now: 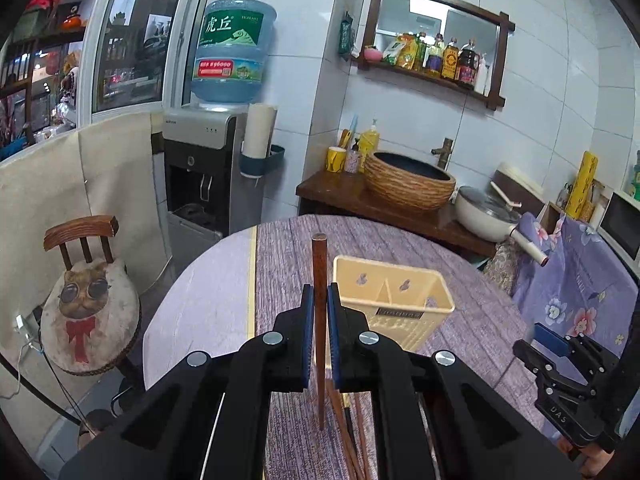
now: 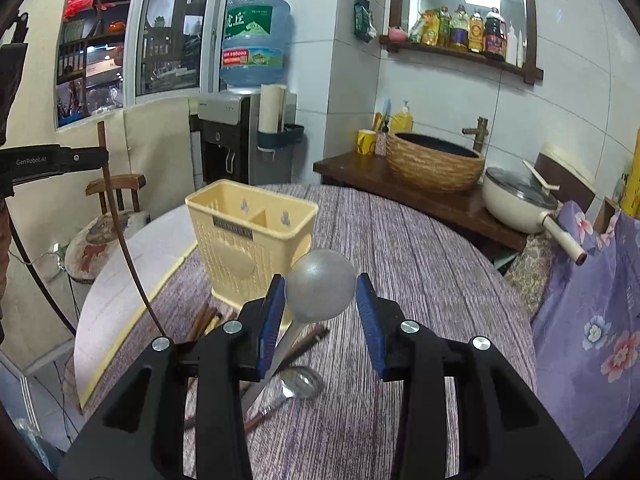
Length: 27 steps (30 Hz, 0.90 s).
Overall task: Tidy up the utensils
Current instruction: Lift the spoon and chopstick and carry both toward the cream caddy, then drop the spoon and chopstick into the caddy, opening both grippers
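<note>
The wooden chopstick (image 1: 319, 320) stood nearly upright, clamped between the fingers of the left gripper (image 1: 319, 312), its blunt top well above them and its thin end hanging over the surface. It looked light and stiff, with a smooth finish likely to slip or swivel if held by a tip; the hold near mid-length seemed the sound place, leaving the lower end free to be steered into the yellow utensil holder (image 1: 394, 300) just beside it. That holder stood empty on the striped cloth of the surface (image 1: 460, 340), split into two compartments. More chopsticks (image 2: 204, 320) lay flat at its foot, beside a steel ladle (image 2: 302, 380). A spoon (image 2: 320, 286) showed its rounded bowl between the fingers of the right gripper (image 2: 322, 316), which stood apart; whether the left finger pressed on its handle could not be told. Being metal, it was probably heavier and slicker, best taken along the flat handle.
</note>
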Motion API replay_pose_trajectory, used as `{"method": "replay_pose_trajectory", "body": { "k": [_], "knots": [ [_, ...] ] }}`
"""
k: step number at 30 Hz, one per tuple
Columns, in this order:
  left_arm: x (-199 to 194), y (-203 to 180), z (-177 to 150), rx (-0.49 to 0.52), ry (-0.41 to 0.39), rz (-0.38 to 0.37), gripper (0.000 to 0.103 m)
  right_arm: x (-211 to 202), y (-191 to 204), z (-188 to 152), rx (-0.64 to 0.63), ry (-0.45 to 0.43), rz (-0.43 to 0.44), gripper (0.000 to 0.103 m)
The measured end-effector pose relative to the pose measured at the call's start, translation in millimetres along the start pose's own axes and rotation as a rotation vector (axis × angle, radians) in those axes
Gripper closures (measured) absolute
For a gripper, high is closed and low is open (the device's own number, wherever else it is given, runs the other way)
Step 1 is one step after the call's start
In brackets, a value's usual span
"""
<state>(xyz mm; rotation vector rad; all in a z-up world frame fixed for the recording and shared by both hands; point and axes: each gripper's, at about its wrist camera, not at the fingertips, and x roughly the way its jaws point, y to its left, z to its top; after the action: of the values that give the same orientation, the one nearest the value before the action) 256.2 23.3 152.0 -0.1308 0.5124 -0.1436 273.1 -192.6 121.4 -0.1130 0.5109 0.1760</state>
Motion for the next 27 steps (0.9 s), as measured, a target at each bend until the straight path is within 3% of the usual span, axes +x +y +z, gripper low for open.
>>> {"method": "replay_pose_trajectory", "body": {
  "k": [8,15,20,27],
  "knots": [
    [-27,-27,74,0.025,-0.12,-0.032,0.095,-10,8,88,-0.022,-0.131,-0.059,0.066],
    [-13,-46,116,0.021,-0.209,0.0,0.095,7,17,143,-0.061,-0.22,-0.179,0.066],
    [22,-46,102,0.011,-0.192,0.015,0.095,43,29,134,-0.102,-0.2,-0.226,0.066],
    [63,-32,62,-0.027,-0.088,0.01,0.095,89,36,86,-0.085,-0.107,-0.183,0.066]
  ]
}}
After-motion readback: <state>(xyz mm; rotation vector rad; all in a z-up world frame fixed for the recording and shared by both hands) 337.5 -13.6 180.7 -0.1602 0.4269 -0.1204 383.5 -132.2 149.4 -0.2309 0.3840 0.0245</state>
